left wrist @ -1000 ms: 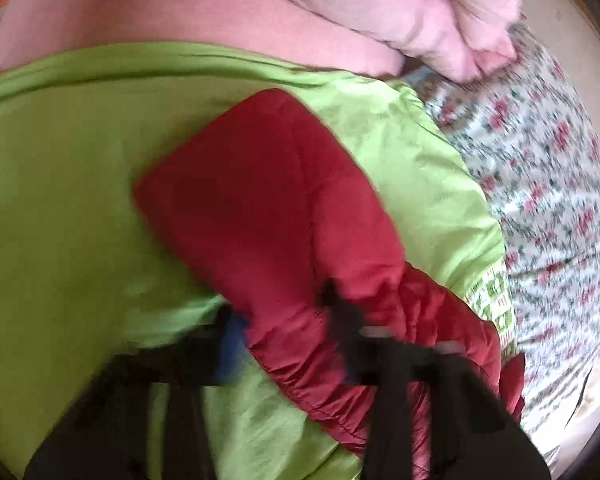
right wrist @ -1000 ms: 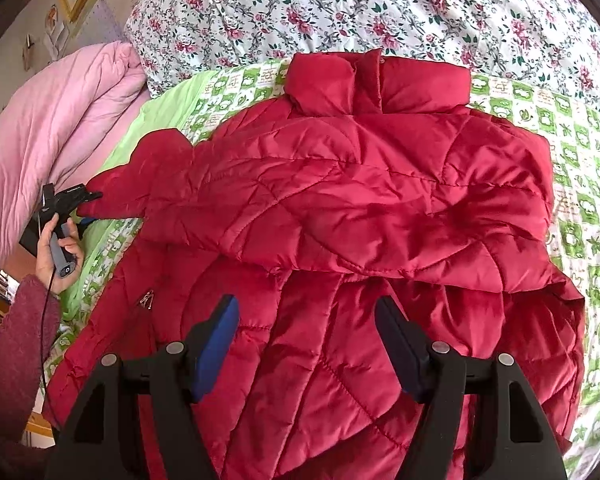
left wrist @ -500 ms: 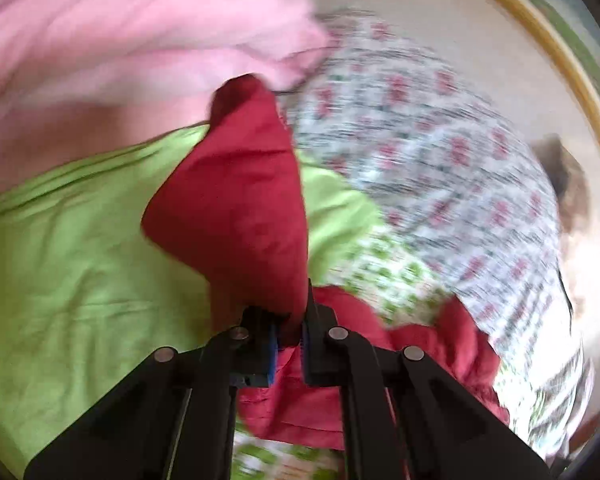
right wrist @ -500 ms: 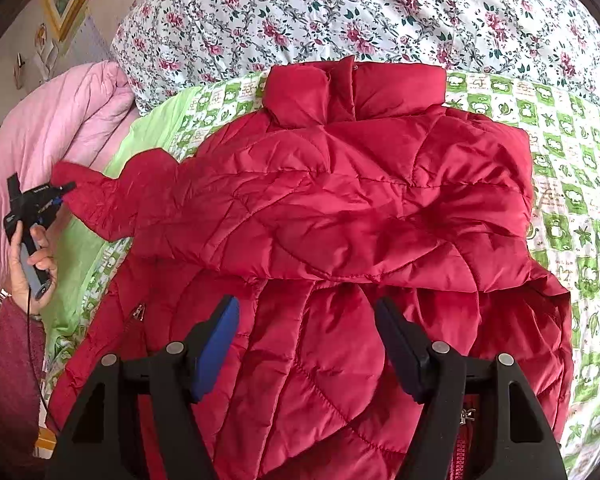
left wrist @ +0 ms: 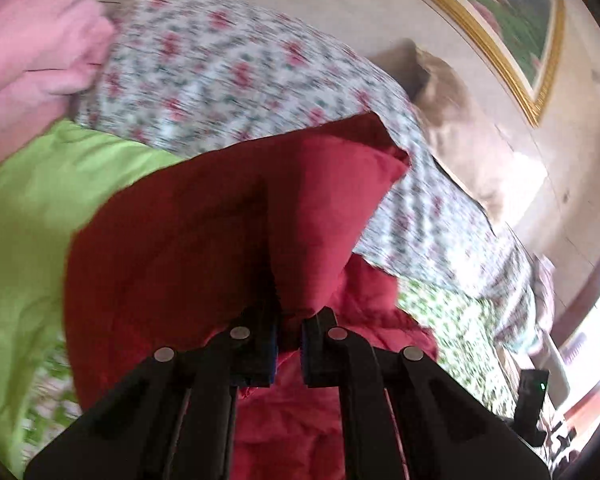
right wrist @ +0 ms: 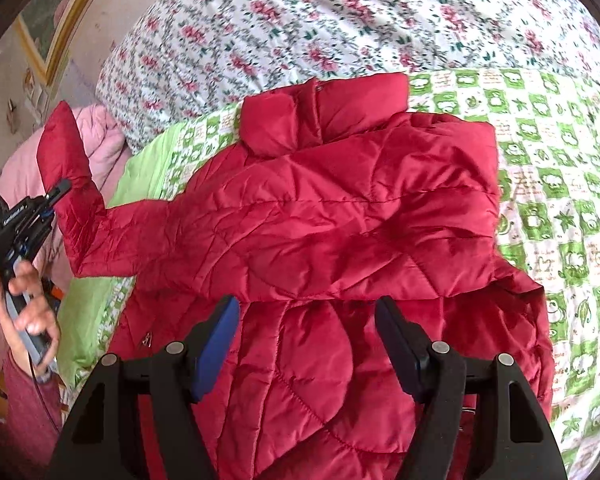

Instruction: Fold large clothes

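A red quilted jacket (right wrist: 340,220) lies spread on the bed, collar at the far side, one sleeve folded across its body. My left gripper (left wrist: 288,336) is shut on the cuff of the other sleeve (left wrist: 220,232) and holds it raised off the bed. In the right wrist view the left gripper (right wrist: 58,192) shows at the far left with the sleeve (right wrist: 72,184) standing up from it. My right gripper (right wrist: 306,320) is open and empty, hovering above the jacket's lower half.
A green patterned sheet (right wrist: 560,168) covers the bed under the jacket. A floral duvet (right wrist: 340,20) lies beyond the collar. A pink quilt (left wrist: 32,60) is piled at the left. A framed picture (left wrist: 500,32) hangs on the wall.
My left gripper has closed on the sleeve cuff and lifted it up off the green sheet. My right gripper has stayed open above the jacket, drifting slightly.
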Demonstrator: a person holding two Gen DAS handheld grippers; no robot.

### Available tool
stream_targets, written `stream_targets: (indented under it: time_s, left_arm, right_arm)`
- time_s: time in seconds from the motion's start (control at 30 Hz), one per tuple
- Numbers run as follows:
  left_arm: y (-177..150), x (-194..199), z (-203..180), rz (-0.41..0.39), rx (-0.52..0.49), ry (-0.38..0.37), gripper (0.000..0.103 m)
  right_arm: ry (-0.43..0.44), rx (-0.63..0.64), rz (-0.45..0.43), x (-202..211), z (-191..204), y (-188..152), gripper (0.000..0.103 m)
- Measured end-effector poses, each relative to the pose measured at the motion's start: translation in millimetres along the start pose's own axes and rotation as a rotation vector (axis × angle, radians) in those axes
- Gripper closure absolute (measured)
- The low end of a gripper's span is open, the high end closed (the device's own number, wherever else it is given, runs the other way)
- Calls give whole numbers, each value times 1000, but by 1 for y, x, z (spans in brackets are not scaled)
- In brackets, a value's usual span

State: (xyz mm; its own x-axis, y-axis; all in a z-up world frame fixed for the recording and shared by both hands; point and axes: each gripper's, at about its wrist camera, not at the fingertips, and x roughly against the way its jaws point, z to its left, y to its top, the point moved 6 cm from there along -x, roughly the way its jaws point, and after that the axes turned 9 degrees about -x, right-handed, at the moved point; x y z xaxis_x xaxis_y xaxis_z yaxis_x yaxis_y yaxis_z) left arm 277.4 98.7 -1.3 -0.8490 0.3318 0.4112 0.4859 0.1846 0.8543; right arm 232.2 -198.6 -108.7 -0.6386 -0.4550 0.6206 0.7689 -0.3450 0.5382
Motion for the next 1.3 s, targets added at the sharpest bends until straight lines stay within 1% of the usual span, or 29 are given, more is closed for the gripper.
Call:
stream_targets:
  time_s: [0.1, 0.2, 0.33, 0.43, 0.5, 0.7, 0.77, 0.87, 0.93, 1.07, 1.17, 1.2, 1.3]
  left_arm:
    - [-8, -17, -27, 38, -34, -36, 98]
    - [-16, -33, -51, 68, -78, -53, 98]
    - [-36, -50, -81, 108, -135, -85, 98]
    - [-54, -68, -100, 157, -173, -105, 98]
    - [-66, -79, -113, 188, -199, -108, 98]
    - [-95, -105, -144, 241, -262, -124, 98]
    - [-106, -114, -152, 268, -299, -126, 98]
    - [-124, -126, -159, 307, -356, -105, 98]
    - [-133, -131, -160, 324, -379, -91, 98]
    - [-140, -133, -162, 334, -400, -88, 98]
    - [-142, -132, -166, 330, -422, -86, 98]
    - [-143, -132, -167, 327, -434, -80, 98]
    - [-147, -133, -171, 326, -467, -69, 97]
  right_arm:
    - [10, -30, -6, 3, -8, 4, 32]
    - [32, -63, -14, 8, -13, 9, 32]
    - [51, -110, -30, 14, -24, 18, 31]
    - [60, -140, -41, 17, -32, 23, 31]
    - [69, -162, -49, 19, -38, 27, 31]
    - [96, -231, -60, 16, -54, 36, 31]
    - [112, -250, -64, 16, -56, 40, 31]
    - [157, -282, -70, 12, -60, 47, 30]
    - [180, -307, -58, 5, -63, 51, 30]
    - [218, -358, -24, -11, -68, 56, 30]
    - [265, -388, -6, -22, -66, 61, 30]
    - [294, -404, 6, -28, -65, 63, 30]
    - [325, -451, 37, -43, -67, 66, 30]
